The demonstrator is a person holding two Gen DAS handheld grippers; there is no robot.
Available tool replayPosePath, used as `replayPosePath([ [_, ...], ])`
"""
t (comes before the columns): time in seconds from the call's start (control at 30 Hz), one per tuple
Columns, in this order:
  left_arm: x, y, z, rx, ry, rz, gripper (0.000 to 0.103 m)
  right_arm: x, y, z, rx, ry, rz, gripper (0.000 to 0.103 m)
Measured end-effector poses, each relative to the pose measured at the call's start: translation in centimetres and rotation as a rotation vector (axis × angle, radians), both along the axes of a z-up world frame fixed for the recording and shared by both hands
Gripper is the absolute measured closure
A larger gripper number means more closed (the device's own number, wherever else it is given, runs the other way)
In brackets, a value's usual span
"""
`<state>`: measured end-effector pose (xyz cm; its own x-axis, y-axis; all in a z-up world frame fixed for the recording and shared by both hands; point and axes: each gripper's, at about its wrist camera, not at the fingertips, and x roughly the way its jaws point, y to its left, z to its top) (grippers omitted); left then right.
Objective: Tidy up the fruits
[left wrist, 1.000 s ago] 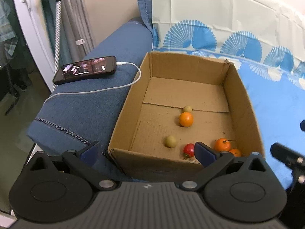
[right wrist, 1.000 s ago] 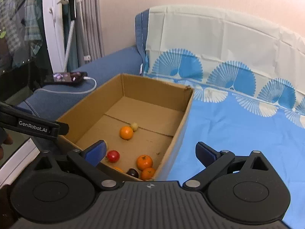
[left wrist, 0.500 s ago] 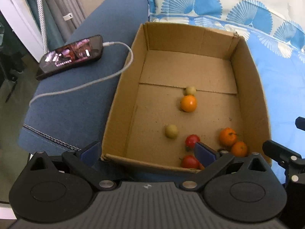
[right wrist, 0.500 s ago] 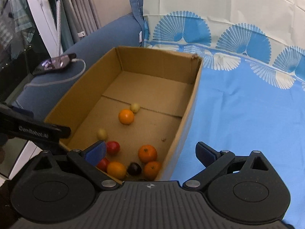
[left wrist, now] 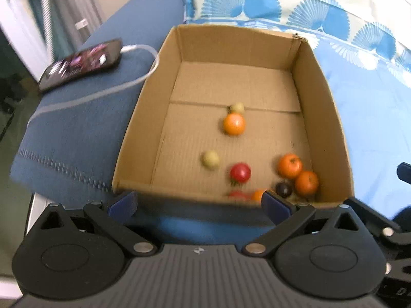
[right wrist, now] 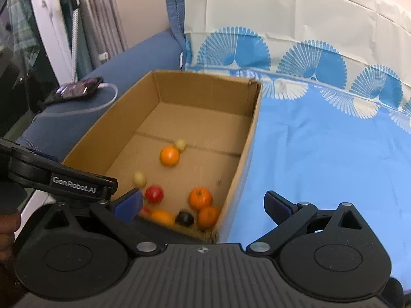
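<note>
- Presently, we list one cardboard box on the bed, holding small loose fruits.
- Nearest its front-right corner: two oranges, a dark plum, a red tomato.
- Mid-floor of the box: one orange, two pale fruits.
- We judge all light, round, prone to roll; tomato soft, so grip gently across the widest part.
- Left tool and right tool: both wide, holding nothing, before the box's front wall.
</note>
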<state>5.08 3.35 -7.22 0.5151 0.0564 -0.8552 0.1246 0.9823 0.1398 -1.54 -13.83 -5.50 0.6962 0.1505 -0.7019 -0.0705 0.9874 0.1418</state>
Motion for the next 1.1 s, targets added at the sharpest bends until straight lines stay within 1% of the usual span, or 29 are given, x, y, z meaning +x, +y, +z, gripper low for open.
replayPosePath([
  [0.07, -1.4, 0.4, 0.2, -0.028, -0.009, 0.012, 0.000, -0.9, 0.1, 0.7, -0.005, -0.011, -0.002, 0.003],
  [0.13, -2.7, 0.7, 0.7, -0.048, -0.038, 0.020, 0.000, -1.8, 0.2, 1.3, -0.023, -0.042, -0.022, 0.003],
  [0.2, -3.9, 0.7, 1.2, -0.043, -0.062, 0.012, 0.000, -2.6, 0.4, 1.7, -0.032, -0.065, -0.038, 0.003],
  [0.3, -5.3, 0.5, 1.8, -0.023, -0.091, -0.014, 0.000, -3.8, 0.8, 2.0, -0.030, -0.077, -0.047, 0.003],
  [0.37, -5.9, 0.5, 2.1, -0.015, -0.102, -0.013, 0.000, -4.3, 1.2, 2.1, -0.042, -0.085, -0.043, 0.003],
  [0.7, -6.5, 1.0, 2.7, -0.016, -0.130, 0.010, 0.000, -4.6, 2.0, 2.7, -0.066, -0.105, -0.021, 0.003],
  [1.1, -6.3, 1.2, 2.3, -0.017, -0.115, 0.012, 0.000, -4.6, 2.2, 2.6, -0.077, -0.107, -0.022, 0.003],
])
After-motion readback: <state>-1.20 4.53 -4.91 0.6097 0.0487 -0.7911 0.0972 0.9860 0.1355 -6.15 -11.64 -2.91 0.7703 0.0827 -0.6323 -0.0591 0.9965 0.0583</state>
